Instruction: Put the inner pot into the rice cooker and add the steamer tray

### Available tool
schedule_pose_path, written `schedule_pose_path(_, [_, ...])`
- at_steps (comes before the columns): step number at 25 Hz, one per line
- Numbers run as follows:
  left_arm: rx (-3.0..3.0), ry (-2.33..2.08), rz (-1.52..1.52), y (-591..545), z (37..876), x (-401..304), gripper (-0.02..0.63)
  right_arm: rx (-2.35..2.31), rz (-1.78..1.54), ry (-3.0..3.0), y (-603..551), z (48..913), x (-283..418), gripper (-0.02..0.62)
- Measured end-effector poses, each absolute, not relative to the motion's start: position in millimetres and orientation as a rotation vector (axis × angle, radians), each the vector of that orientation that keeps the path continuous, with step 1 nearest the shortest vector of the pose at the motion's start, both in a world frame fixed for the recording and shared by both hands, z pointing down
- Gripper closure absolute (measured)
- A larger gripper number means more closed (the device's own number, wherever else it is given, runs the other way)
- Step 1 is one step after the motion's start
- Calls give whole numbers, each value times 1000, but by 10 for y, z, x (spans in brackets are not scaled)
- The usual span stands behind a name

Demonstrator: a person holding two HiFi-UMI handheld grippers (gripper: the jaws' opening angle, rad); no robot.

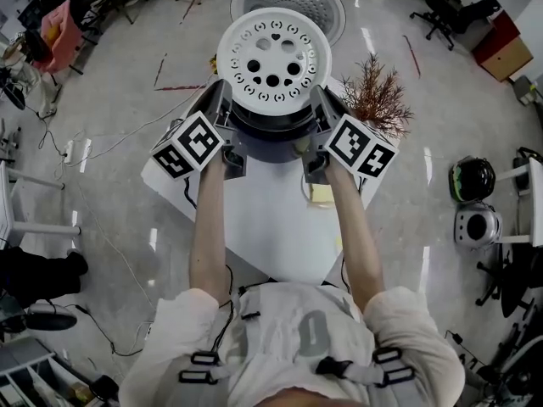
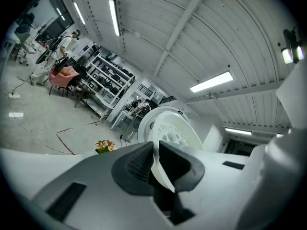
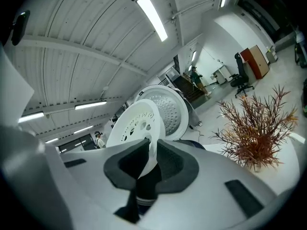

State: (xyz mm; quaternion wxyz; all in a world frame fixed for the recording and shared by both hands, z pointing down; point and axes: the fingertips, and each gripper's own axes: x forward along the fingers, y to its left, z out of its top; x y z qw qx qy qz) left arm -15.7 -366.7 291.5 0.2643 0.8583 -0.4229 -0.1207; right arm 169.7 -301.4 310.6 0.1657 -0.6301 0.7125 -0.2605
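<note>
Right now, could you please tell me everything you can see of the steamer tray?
The steamer tray is a round white disc, plastic by its look, with large holes near the middle and rings of small slots around them. It is empty and lies roughly flat over the dark rice cooker. The left tool grips its left rim, the right tool its right rim; whether it rests on the cooker is unclear.

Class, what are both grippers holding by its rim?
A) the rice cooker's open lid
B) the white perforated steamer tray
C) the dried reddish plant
B: the left gripper and the right gripper each pinch the rim of the steamer tray, which is above the rice cooker.
</note>
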Motion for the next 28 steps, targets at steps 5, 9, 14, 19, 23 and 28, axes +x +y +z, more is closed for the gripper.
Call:
schedule_pose_path(5, [2336,-1196,-198,-3758,3072,-146,569,-1843,-797,2040,-3092,3258,1705,540])
schedule_pose_path(9, [2329,-1201,-115,-3787,3329,-134,569,-1886,-845,2041,-3097,3458,1696,540])
schedule_pose_path(14, [2331,-1191,-21,-3840,3616,-53,569,-1933,-910,2029,-3133,3726,1759,537])
schedule_pose_path(19, [2312,-1196,15,-3843,3742,-12,568,-1953,-951,2024,-3134,3850,1797,534])
schedule_pose_path(23, [2306,-1207,40,-3871,3797,12,568,-1960,-987,2012,-3160,3913,1809,531])
schedule_pose_path(28, [2322,-1251,109,-3866,3840,19,568,-1995,-989,2025,-3143,3940,1795,528])
